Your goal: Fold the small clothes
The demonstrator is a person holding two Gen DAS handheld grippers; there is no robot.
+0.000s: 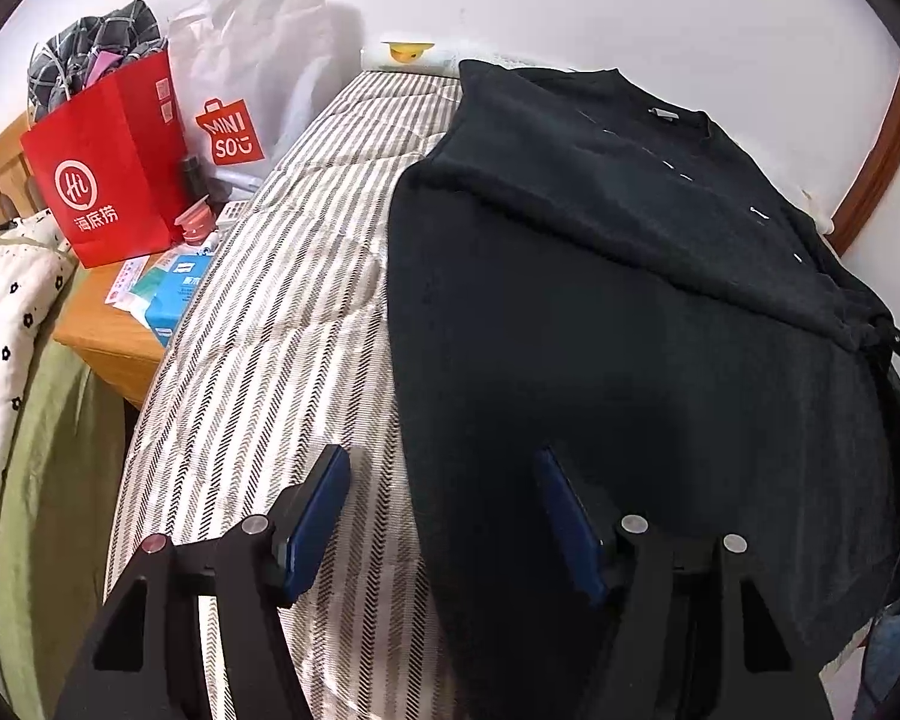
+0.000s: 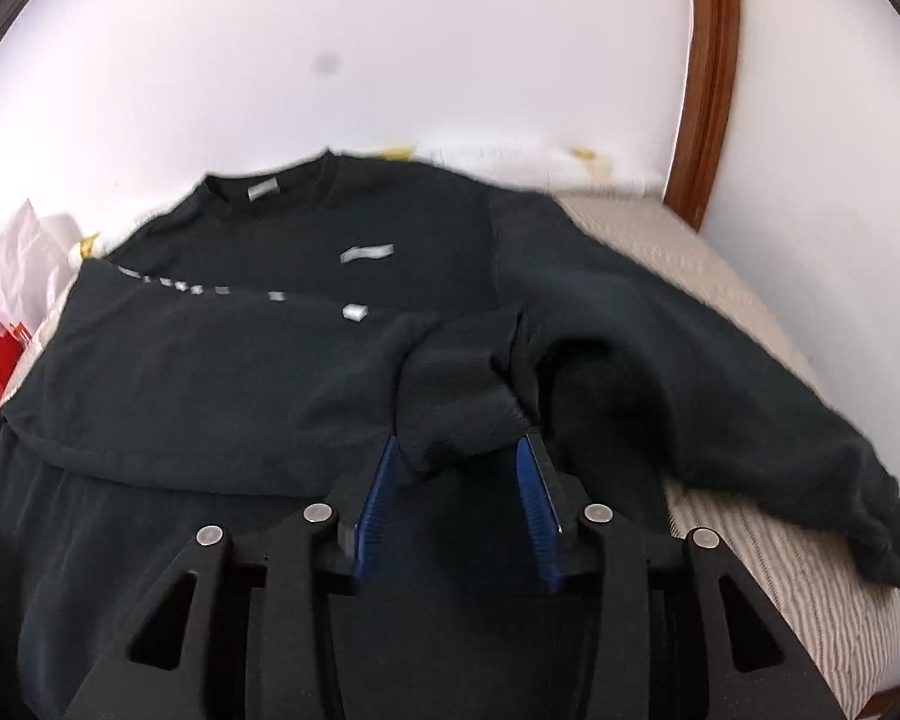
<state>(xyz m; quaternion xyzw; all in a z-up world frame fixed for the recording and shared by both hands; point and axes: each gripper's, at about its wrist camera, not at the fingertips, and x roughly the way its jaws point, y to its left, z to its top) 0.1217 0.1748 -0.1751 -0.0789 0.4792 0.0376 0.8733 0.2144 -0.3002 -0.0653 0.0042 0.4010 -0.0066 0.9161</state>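
Observation:
A black sweatshirt [image 1: 618, 312] lies spread on a striped bed [image 1: 282, 300], collar toward the wall. Its left sleeve is folded across the chest. My left gripper [image 1: 444, 474] is open and empty, hovering over the sweatshirt's left hem edge. In the right wrist view the sweatshirt [image 2: 240, 372] fills the middle, its other sleeve [image 2: 720, 384] stretched to the right. My right gripper [image 2: 459, 450] has its blue pads around the cuff [image 2: 456, 414] of the folded sleeve; the jaws stand fairly wide and the cuff sits between them.
A wooden nightstand [image 1: 99, 330] left of the bed holds a red paper bag [image 1: 108, 174], a white Miniso bag [image 1: 252, 78] and small boxes. A floral quilt [image 1: 6, 312] lies at far left. The white wall and a wooden door frame [image 2: 705, 78] stand behind.

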